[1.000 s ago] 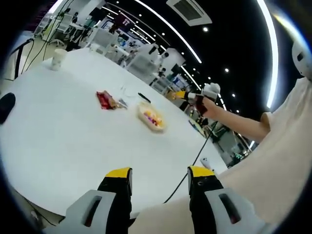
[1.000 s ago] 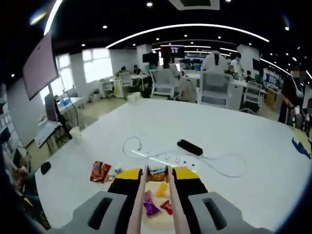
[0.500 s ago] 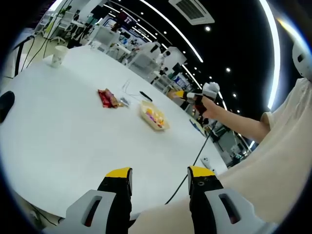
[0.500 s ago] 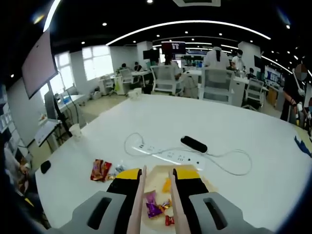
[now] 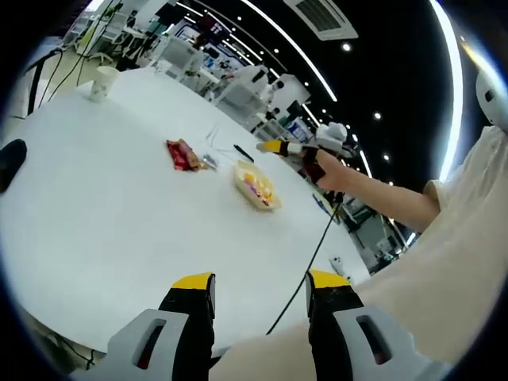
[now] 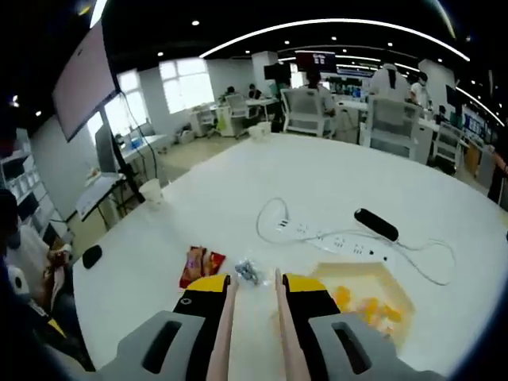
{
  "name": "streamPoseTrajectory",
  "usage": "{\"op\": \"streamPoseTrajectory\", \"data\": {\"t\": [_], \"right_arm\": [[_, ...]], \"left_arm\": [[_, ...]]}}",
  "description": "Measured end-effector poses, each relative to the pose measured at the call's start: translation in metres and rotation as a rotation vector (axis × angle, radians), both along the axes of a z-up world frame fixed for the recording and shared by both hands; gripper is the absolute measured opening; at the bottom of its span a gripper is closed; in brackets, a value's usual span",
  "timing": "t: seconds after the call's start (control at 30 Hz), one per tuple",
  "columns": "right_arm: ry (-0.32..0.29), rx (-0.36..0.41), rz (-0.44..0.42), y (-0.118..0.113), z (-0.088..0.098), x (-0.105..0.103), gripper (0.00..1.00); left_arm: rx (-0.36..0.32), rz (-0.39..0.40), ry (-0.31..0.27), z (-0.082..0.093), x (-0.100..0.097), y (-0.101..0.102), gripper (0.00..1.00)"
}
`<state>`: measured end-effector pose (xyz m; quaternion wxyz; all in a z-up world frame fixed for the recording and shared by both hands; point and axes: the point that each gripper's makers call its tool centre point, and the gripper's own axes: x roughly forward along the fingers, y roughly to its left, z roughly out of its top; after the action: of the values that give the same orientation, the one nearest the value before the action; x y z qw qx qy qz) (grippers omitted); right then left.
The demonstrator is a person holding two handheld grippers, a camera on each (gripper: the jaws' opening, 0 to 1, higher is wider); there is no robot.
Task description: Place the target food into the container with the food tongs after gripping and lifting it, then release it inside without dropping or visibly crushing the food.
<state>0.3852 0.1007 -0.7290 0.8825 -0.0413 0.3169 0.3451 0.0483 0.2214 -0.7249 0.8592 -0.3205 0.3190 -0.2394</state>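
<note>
My right gripper (image 6: 254, 282) is shut on a pair of pale food tongs (image 6: 226, 317), whose two arms stand apart with nothing between them. Just past the tong tips lie a small silvery wrapped sweet (image 6: 248, 271) and a red snack packet (image 6: 198, 264). The shallow beige container (image 6: 397, 287) with orange and yellow sweets sits to the right. In the left gripper view, the container (image 5: 243, 169) lies mid-table, the red packet (image 5: 182, 155) to its left, and a hand holds the right gripper (image 5: 278, 147) above the container's far side. My left gripper (image 5: 260, 282) is open and empty at the table's near edge.
A white power strip (image 6: 333, 238) with a looping cord and a black remote (image 6: 375, 225) lie beyond the container. A paper cup (image 6: 151, 190) and a black object (image 6: 91, 255) sit toward the table's left edge. A black cable (image 5: 305, 266) hangs off the near edge.
The snack packet held between the tong tips a second ago is gone and the arms have spread. The right gripper has swung left, from over the container to the loose packets.
</note>
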Motion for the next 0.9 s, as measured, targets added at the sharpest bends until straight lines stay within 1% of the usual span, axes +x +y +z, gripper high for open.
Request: {"op": "streamPoseTrajectory", "data": {"t": [0.2, 0.23, 0.3, 0.4, 0.63, 0.67, 0.77, 0.83, 0.9], "right_arm": [[0.032, 0.0, 0.036, 0.027, -0.014, -0.007, 0.25], [0.035, 0.0, 0.038, 0.029, -0.015, -0.008, 0.25], [0.049, -0.005, 0.05, 0.037, -0.023, -0.008, 0.25], [0.06, -0.012, 0.062, 0.045, -0.026, -0.01, 0.25], [0.078, -0.037, 0.087, 0.055, -0.039, -0.01, 0.25], [0.082, -0.045, 0.094, 0.06, -0.04, -0.011, 0.25], [0.074, -0.064, 0.11, 0.063, -0.041, -0.011, 0.25], [0.046, -0.109, 0.144, 0.064, -0.046, -0.008, 0.25], [0.051, -0.107, 0.148, 0.068, -0.051, -0.006, 0.25]], "left_arm": [[-0.002, 0.02, 0.014, -0.003, -0.001, 0.009, 0.45], [-0.003, 0.022, 0.015, -0.004, -0.001, 0.009, 0.45], [-0.008, 0.023, 0.025, -0.005, -0.003, 0.008, 0.45], [-0.01, 0.017, 0.035, -0.008, -0.007, 0.005, 0.45], [-0.025, 0.041, 0.055, -0.012, -0.012, 0.005, 0.45], [-0.024, 0.04, 0.058, -0.012, -0.013, 0.005, 0.45], [-0.015, 0.031, 0.064, -0.013, -0.015, 0.004, 0.45], [0.002, 0.021, 0.072, -0.016, -0.018, 0.004, 0.45], [-0.004, 0.029, 0.08, -0.018, -0.02, 0.004, 0.45]]}}
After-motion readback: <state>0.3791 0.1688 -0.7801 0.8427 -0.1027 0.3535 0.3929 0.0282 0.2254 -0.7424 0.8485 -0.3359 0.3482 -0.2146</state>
